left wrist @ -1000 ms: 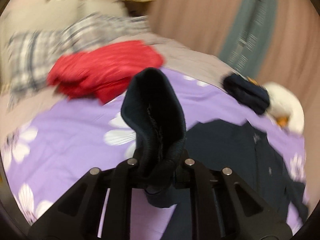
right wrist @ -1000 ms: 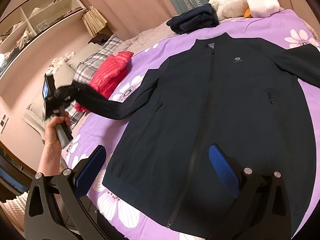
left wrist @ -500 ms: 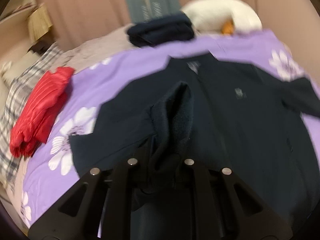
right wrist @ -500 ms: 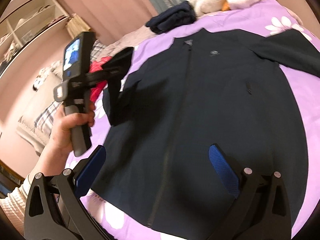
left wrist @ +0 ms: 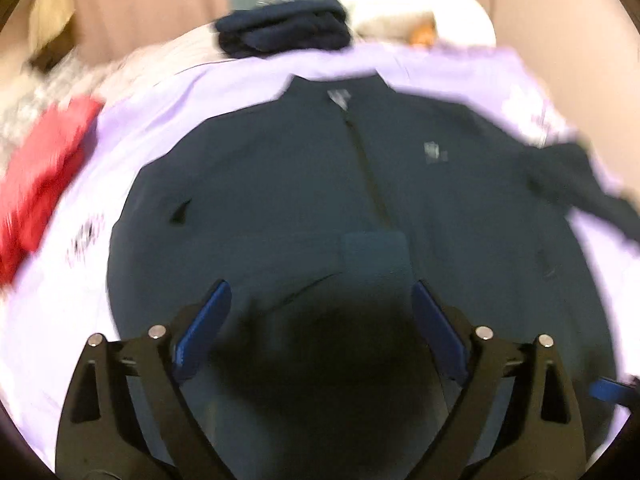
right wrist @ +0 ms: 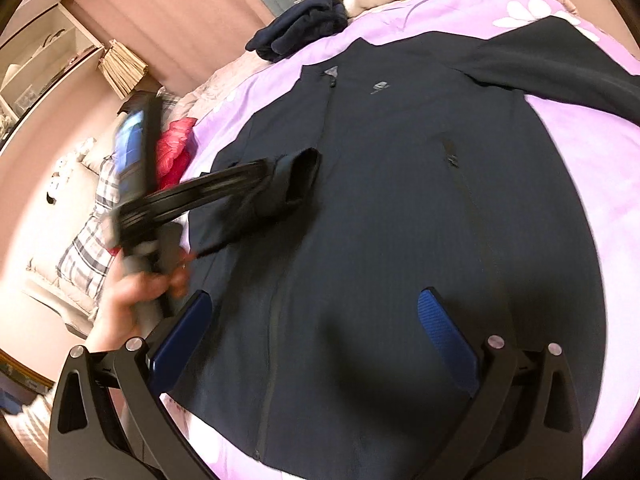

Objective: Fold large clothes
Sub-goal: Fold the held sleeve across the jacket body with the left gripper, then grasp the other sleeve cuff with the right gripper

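The purple floral bed (right wrist: 568, 160) is carrying the dark zip jacket (right wrist: 400, 220), lying flat, front up; it is looking soft, light and limp, best taken at cuff or hem; the far sleeve (right wrist: 560, 68) is reaching the bed's edge; left gripper (left wrist: 320, 320) fingers are spreading above the folded-in cuff (right wrist: 300, 176); right gripper (right wrist: 316, 332) fingers are gaping, empty.

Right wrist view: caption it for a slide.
Dark navy zip jacket spread on lilac floral bedspread, one sleeve folded across its front.
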Tool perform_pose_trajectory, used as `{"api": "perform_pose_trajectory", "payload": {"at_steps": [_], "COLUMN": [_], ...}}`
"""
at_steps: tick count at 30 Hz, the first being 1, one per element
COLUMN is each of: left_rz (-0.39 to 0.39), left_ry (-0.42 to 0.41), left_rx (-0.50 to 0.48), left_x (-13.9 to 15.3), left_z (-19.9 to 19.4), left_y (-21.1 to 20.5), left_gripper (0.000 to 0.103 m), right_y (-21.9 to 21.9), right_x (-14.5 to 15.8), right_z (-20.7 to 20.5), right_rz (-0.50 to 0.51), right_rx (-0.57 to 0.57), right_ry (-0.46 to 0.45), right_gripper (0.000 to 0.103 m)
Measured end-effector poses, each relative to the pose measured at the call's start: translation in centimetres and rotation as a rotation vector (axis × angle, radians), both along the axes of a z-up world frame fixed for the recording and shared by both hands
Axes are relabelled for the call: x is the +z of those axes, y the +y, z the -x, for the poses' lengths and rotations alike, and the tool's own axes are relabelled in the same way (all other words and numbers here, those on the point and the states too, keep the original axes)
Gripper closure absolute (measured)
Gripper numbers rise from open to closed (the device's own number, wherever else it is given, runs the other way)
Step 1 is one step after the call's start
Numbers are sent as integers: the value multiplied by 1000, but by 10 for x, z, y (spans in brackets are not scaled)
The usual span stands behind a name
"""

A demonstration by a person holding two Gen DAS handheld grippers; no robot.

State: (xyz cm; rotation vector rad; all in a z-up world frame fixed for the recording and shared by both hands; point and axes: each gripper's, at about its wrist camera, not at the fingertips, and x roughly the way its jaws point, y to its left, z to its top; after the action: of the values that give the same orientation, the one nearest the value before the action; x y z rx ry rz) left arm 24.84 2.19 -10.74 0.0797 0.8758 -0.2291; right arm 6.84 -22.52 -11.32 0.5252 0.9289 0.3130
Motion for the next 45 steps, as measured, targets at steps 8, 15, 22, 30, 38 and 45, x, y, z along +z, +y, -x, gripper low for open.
{"api": "perform_pose_trajectory", "payload": {"at_steps": [8,15,22,30,38,45], "left_rz": [302,656,775,885,851,780], "left_ry": [57,176,199,232,290,195], "left_rx": [353,429,351,244,313,488], "left_x": [-11,-55,-65,-68,-90,-88], "left_z": [51,69,29,-30,-114,-127], "left_y": [189,248,224,181,140,173], "left_gripper": [6,6,6,6,7,56], "right_y": [27,67,75,-51,-93,-94], "right_x": [-14,-43,-28,32,-6,-4], "right_z": [-84,-163,-198,-207,-205,-193], "right_rz": [-74,-39,-2,65,90,63], "right_rx": [74,77,116,-258,-292,-240], "right_ry": [8,51,5,-129,-16,-27], "right_gripper": [1,13,100,100,100,100]}}
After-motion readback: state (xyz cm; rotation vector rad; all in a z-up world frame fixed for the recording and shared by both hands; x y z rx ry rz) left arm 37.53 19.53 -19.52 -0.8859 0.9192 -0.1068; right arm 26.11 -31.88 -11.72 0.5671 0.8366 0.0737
